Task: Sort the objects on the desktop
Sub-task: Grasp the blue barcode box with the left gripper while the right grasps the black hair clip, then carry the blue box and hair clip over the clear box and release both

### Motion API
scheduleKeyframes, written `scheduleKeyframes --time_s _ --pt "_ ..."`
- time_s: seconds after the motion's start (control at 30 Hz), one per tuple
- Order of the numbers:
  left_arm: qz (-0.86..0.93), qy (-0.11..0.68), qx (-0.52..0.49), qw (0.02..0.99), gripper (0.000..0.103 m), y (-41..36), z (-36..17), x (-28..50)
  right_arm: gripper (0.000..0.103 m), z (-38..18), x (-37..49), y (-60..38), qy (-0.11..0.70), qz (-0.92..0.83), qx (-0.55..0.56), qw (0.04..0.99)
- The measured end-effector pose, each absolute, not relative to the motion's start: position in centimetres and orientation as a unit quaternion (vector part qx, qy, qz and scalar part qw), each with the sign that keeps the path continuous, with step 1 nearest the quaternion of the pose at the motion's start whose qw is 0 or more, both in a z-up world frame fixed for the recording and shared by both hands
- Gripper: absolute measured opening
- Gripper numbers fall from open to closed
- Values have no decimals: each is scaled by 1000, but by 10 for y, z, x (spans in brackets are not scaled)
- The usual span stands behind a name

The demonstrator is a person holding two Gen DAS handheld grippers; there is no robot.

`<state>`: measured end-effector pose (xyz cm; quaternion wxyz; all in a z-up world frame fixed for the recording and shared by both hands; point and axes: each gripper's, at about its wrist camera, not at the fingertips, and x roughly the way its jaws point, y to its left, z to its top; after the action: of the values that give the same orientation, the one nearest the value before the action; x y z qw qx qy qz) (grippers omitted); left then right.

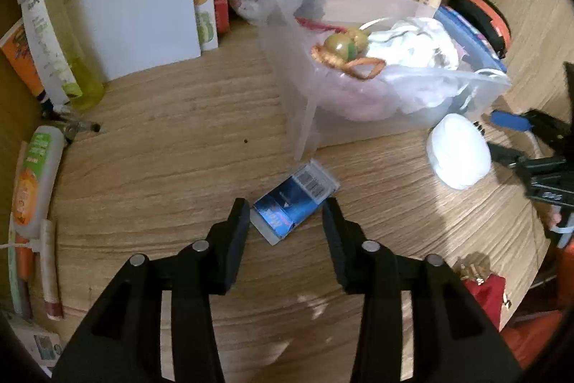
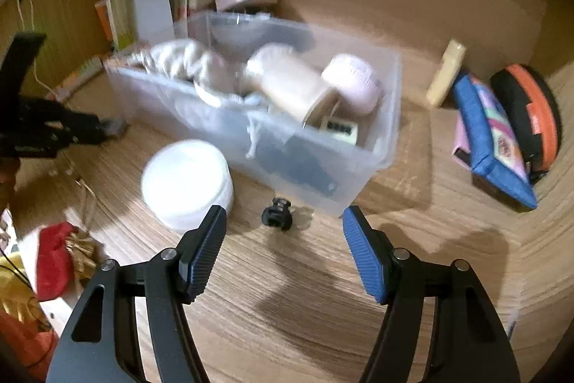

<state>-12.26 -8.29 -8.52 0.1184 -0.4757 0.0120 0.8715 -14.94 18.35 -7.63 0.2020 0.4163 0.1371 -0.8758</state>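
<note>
A clear plastic bin (image 2: 358,146) fills mid-frame on the wooden desk (image 2: 287,293). At lower left its white round lid (image 2: 184,178) crowds the spread, empty right gripper (image 2: 283,232); a black clip (image 2: 276,214) lies just ahead. The left gripper (image 1: 285,221), released, straddles a blue packet (image 1: 287,203).

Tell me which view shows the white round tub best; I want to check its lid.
The right wrist view: the tub lies near, whole apart from its near edge, lid up, though blurred. The left wrist view has it off to the side, overexposed.
</note>
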Motion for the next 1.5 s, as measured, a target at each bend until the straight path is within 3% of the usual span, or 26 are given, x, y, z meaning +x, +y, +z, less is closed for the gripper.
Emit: scheduleKeyframes --time_s 0.17,0.47,0.57,0.83,0.93,0.97,1.2,1.5 --pt "874 18 -470 122 47 -79 -87 -125 58 -89 -161 180 129 -867 435 206" --pt "877 25 -459 140 48 -70 -82 -128 33 -90 -155 175 133 -864 426 232" --pt "879 30 -453 143 63 -71 -77 -129 32 -90 -155 175 132 -864 426 234" --pt "869 46 -471 147 66 -59 -92 -135 31 -90 -157 176 126 -864 425 238" --pt "877 65 -459 126 61 -50 -93 -130 31 -90 -159 175 125 -864 425 238" --pt "880 64 -454 125 52 -48 -93 -128 29 -90 -159 175 125 -864 425 239" --pt "884 65 -447 116 52 -51 -90 -123 18 -90 -160 179 107 -862 429 245" --pt "907 30 -406 111 52 -61 -57 -103 16 -85 -148 191 92 -870 419 244"
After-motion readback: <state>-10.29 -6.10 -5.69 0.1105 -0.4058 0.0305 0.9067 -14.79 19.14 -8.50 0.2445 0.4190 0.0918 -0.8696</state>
